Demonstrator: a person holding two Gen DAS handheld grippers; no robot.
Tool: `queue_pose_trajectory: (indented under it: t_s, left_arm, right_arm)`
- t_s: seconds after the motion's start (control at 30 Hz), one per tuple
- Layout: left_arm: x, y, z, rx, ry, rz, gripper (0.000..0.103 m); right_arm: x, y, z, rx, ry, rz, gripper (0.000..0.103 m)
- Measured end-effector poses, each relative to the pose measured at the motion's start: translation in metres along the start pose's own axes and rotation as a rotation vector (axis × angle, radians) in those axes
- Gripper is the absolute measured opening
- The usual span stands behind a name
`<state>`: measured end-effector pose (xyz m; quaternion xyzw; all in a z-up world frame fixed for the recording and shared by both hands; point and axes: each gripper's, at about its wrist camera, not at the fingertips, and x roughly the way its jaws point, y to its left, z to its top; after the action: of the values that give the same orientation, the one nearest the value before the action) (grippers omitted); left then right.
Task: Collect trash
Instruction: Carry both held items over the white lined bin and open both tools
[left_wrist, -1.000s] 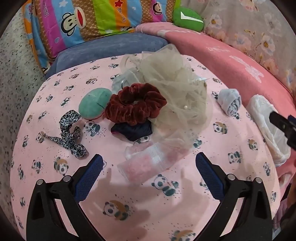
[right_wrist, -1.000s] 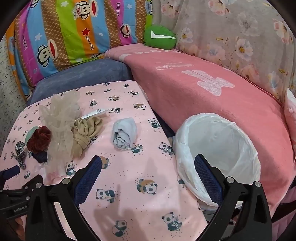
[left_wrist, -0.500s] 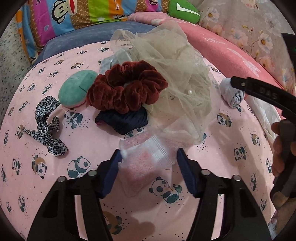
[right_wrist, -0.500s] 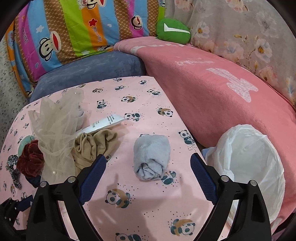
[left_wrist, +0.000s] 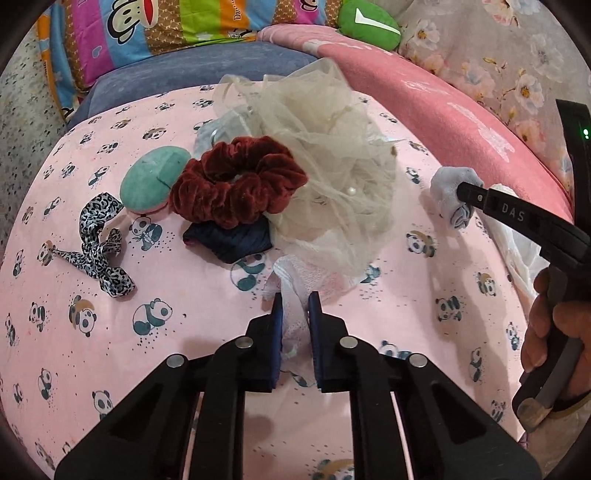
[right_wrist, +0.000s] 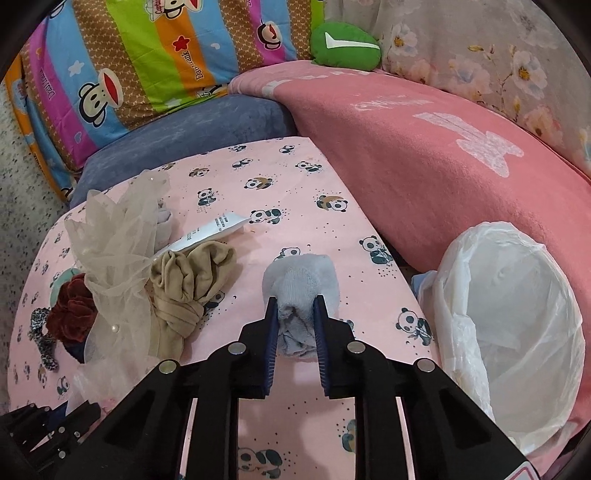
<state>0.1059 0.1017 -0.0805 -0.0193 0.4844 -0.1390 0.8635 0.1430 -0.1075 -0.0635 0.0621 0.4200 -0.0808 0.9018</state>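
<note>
Change, left: a second ago the left gripper (left_wrist: 295, 310) stood wide open short of the heap; now its blue pads (left_wrist: 277, 332) are pinched on the clear plastic bag (left_wrist: 295, 291) with pink contents, which lies at 6 o'clock of the tulle scrunchie (left_wrist: 325, 162).
Change, right: the right gripper (right_wrist: 295, 310) has moved in from beside the bin and its fingers are clamped on the rolled grey sock (right_wrist: 301, 284), which sits on the panda sheet (right_wrist: 258, 177).
Meaning: both pieces look secured at once, so I judge the grasp step done and the carry to the bin next.
Bin: the white-lined trash bin (right_wrist: 513, 314) sits at 3 o'clock of the right gripper, mouth open, just off the sheet's edge and against the pink blanket (right_wrist: 424, 166).
Edges: the sheet's right edge runs between sock and bin; the blanket rises at 1 o'clock.
Open room: bare sheet at 6 o'clock of both grippers, and a clear lane from the sock toward the bin.
Crowding, left: the red velvet scrunchie (left_wrist: 236, 181), a navy one (left_wrist: 229, 240) and the tulle sit at 12 o'clock, the tulle overlapping the bag; lifting may drag it.
Left behind: tan stockings (right_wrist: 188, 280), a white tube (right_wrist: 207, 232), the leopard bow (left_wrist: 99, 247) and the teal pad (left_wrist: 151, 177).
</note>
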Motion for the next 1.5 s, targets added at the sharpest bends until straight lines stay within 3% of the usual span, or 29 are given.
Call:
queue_pose_trajectory:
  t_s: [0.4,0.67,0.97,1.27,1.37,1.43,1.5]
  left_arm:
    - [-0.046,-0.064,0.004,0.065,-0.067,-0.099,0.011]
    - [-0.060,-0.128,0.019,0.155,-0.097,-0.192,0.011]
    - [-0.062,-0.211,0.047,0.269,-0.134,-0.295,0.011]
    - [-0.044,-0.272,0.065,0.357,-0.101,-0.402,0.013]
    - [-0.040,-0.279,0.069,0.354,-0.106,-0.432,0.022]
    - [-0.040,-0.280,0.073,0.340,-0.130,-0.409,0.051]
    - [-0.042,-0.279,0.075,0.332,-0.155,-0.381,0.059]
  right_arm:
    - [-0.080,-0.048,-0.016,0.054,-0.089,0.004,0.017]
    - [-0.113,-0.101,-0.028,0.115,-0.144,-0.076,0.017]
    - [-0.123,-0.161,-0.037,0.213,-0.154,-0.155,0.017]
    - [-0.122,-0.198,-0.045,0.278,-0.152,-0.200,0.018]
    - [-0.118,-0.205,-0.045,0.291,-0.148,-0.201,0.023]
    - [-0.115,-0.206,-0.043,0.295,-0.147,-0.202,0.025]
    - [-0.113,-0.207,-0.041,0.304,-0.146,-0.199,0.032]
